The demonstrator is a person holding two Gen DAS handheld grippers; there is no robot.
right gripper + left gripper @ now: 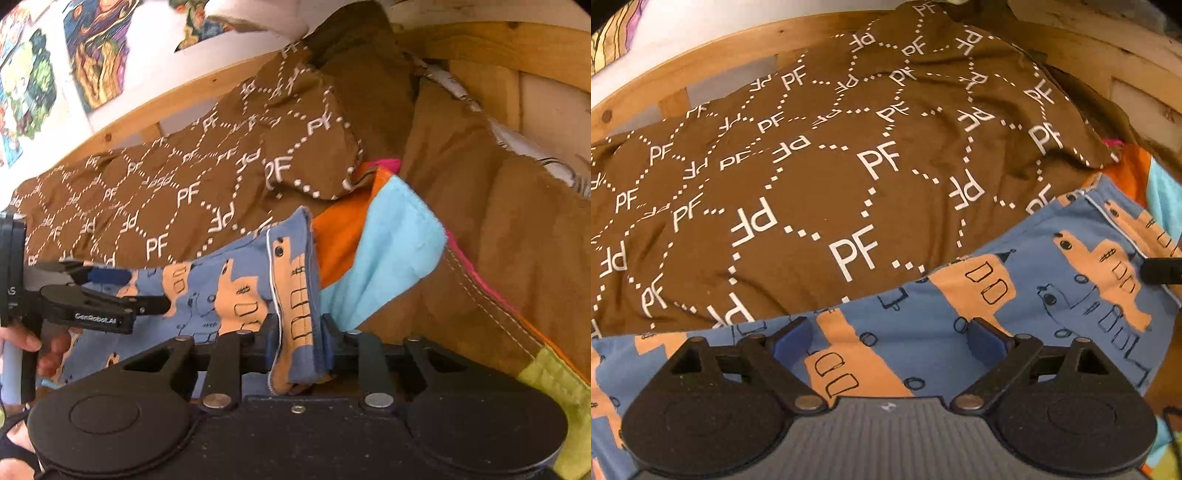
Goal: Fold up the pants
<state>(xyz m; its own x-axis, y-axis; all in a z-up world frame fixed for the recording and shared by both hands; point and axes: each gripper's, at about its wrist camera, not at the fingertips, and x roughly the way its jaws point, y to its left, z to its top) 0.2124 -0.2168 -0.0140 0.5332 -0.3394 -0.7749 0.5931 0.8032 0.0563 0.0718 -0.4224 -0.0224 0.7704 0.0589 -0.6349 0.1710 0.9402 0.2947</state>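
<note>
right tool [299, 347]: clamped on pants [229, 291] edge, lower centre | left tool [890, 343]: spread wide over pants, gripping nothing | pants: lie lengthwise between both tools on brown blanket [812, 184]

Pants [1015, 306] run under the left gripper [886, 343], hem unseen

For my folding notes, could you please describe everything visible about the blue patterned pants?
The pants are soft blue fabric printed with orange building shapes and dark outlined windows, with thin white piping near one edge. They lie loosely creased across the brown PF-print cover. The right hand-held gripper is shut on their bunched edge, beside the orange and light-blue cloth. The left hand-held gripper sits open over them.
</note>
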